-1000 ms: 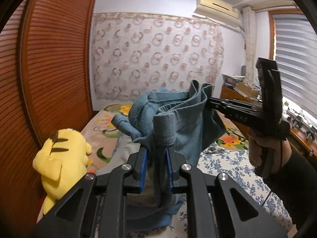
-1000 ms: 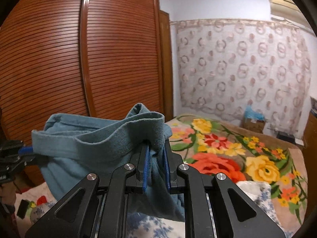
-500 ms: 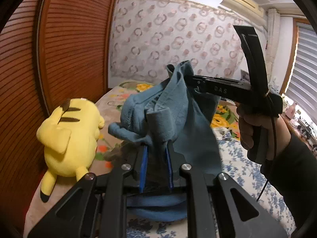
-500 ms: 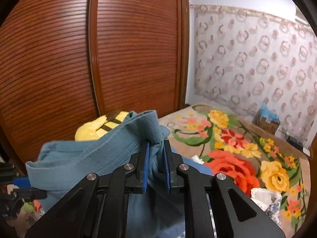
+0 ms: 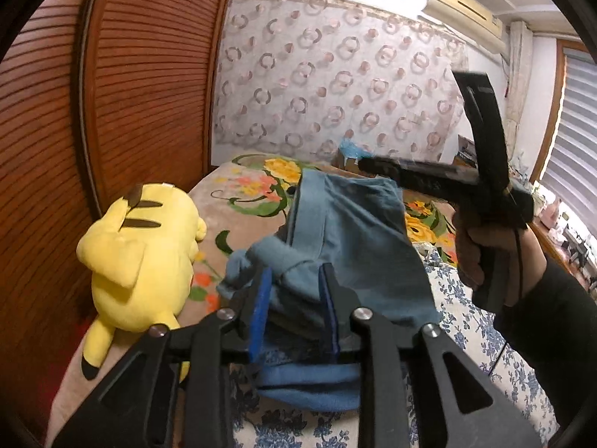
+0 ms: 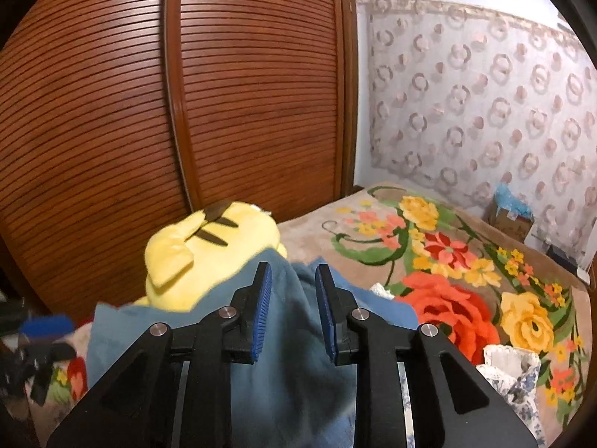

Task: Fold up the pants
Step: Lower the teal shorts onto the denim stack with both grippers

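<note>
Both tongs are opening: left tongs (image 5: pixel 294 291) and right tongs (image 6: pixel 293 291) each straddle, unpinched, the blue-grey cotton pants (image 5: pixel 358 231) folded on the floral bed (image 6: pixel 466 272).

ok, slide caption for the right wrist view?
Right gripper opening over blue pants on the bed, yellow plush toy behind.

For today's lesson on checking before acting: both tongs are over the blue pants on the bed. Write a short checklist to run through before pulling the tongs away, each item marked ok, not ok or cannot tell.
1. Left tongs opening, soft blue cotton pants between the pads: ok.
2. Right tongs opening, cloth between the pads: ok.
3. Cloth fully free of both pairs of pads: cannot tell.
4. Pants lowered onto the floral bedspread: ok.
5. Fold neat, edges aligned: not ok, bunched near left tongs.
6. Yellow plush toy clear of pants: cannot tell.
</note>
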Tool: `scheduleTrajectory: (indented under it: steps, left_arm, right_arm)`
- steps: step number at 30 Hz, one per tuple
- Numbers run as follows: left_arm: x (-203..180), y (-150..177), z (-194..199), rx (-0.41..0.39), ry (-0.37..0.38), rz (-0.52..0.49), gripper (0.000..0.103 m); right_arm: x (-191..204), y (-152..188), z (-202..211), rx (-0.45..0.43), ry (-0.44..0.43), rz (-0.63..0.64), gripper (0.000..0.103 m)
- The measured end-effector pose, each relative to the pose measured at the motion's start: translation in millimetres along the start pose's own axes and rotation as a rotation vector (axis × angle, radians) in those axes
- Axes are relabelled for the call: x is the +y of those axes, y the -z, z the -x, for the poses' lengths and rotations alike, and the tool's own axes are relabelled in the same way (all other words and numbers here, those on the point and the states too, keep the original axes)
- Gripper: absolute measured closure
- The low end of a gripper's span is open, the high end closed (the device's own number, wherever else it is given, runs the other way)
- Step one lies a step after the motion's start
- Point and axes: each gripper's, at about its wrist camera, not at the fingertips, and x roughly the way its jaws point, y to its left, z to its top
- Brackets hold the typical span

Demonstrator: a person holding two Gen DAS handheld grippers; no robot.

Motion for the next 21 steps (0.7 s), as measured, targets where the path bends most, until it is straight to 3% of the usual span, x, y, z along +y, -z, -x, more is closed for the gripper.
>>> scheduleTrajectory:
  steps: [5,13,21]
  left_arm:
    - [-14.9,-9.2,-8.8,0.004,0.021,-0.035,0.072]
    - [-16.3,15.2,-39.5,0.11,0.007,-0.035,0.071]
    - [-18.2,24.2,-33.6,0.103,-0.016,-0.031,0.071]
  right_arm:
    - [-11.7,24.4,3.6,0.044,-0.012,0.003,0.08]
    - [-50.7,51.7,-11.1,0.093,0.032,-0.083,0.08]
    - [-43.5,55.5,6.9,0.071,0.027,-0.103,0.08]
